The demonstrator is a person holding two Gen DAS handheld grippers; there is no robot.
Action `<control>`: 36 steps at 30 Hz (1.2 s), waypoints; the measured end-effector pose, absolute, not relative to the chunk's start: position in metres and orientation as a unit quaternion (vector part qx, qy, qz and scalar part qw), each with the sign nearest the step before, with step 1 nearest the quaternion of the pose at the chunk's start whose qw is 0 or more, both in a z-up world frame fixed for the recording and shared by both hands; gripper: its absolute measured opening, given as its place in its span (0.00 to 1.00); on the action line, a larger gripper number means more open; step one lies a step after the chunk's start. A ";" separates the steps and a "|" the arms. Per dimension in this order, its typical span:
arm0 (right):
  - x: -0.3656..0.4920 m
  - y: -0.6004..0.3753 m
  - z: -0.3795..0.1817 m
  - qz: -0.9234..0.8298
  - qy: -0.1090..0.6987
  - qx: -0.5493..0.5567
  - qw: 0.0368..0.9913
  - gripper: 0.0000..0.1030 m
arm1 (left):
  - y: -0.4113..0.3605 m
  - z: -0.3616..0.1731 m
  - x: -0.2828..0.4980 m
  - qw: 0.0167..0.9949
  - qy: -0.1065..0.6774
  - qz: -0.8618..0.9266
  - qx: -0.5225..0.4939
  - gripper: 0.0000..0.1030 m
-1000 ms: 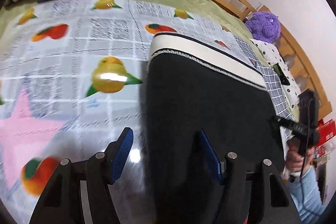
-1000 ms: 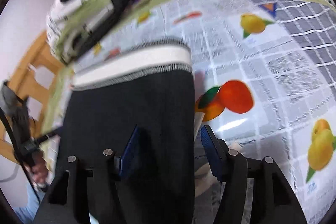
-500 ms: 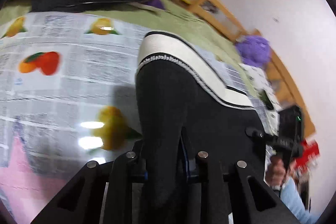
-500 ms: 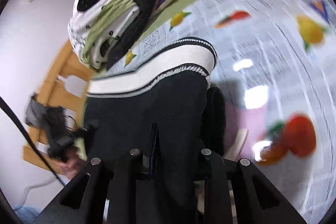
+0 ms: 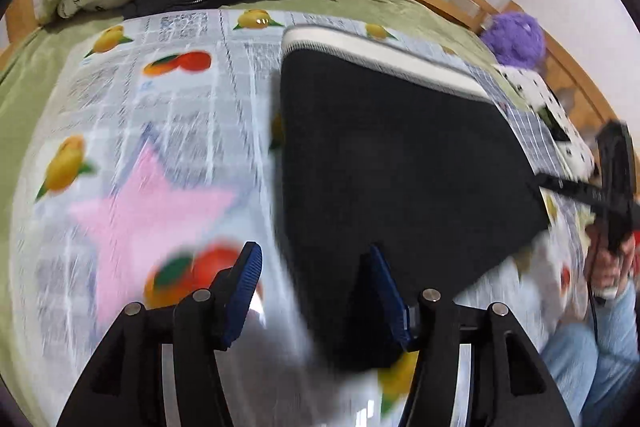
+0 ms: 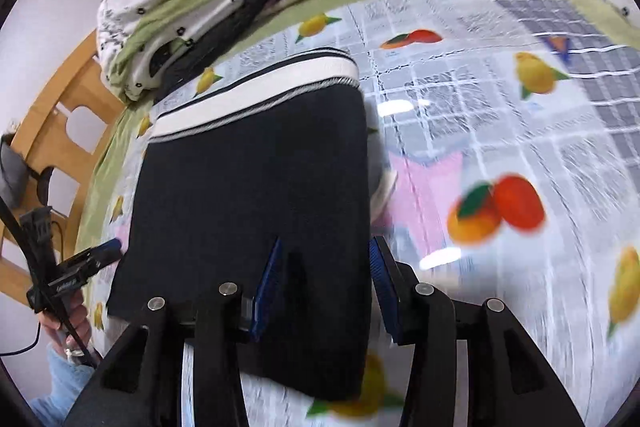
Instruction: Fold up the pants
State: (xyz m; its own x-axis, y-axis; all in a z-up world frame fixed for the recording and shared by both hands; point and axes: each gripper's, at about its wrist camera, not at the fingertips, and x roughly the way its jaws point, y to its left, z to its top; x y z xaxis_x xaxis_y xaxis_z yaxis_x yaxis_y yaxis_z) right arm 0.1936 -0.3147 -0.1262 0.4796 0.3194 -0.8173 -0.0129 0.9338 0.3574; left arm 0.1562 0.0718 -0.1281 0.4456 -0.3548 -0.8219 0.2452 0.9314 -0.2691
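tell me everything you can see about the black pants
The black pants lie flat on the fruit-print cloth over the bed, folded into a compact, roughly rectangular block. The fabric looks dark, soft and knit-like, with a wide white waistband edged in dark stripes at the far end. The left gripper and right gripper sit at the near edge, their jaws opening, with the near corners between the blue pads and no visible pinch.

We see the black pants (image 5: 400,155) (image 6: 256,195) folded into a flat rectangle on the fruit-print cloth (image 5: 168,131) (image 6: 500,115). White ribbed waistband (image 5: 384,55) (image 6: 256,87), dark-striped, at the far end; folded edge nearest the cameras.
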 end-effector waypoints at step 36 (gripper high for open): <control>0.113 -0.297 -0.128 0.081 0.484 0.136 0.861 0.36 | 0.103 -0.133 0.065 0.900 0.422 -0.096 -0.049 0.22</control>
State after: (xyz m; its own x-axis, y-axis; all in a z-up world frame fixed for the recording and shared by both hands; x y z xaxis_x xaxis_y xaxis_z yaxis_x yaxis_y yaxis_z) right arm 0.1133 -0.2965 -0.1276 0.5188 0.2707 -0.8109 -0.0073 0.9499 0.3125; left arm 0.0651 0.1028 -0.1334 0.6262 -0.2132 -0.7499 0.1311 0.9770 -0.1683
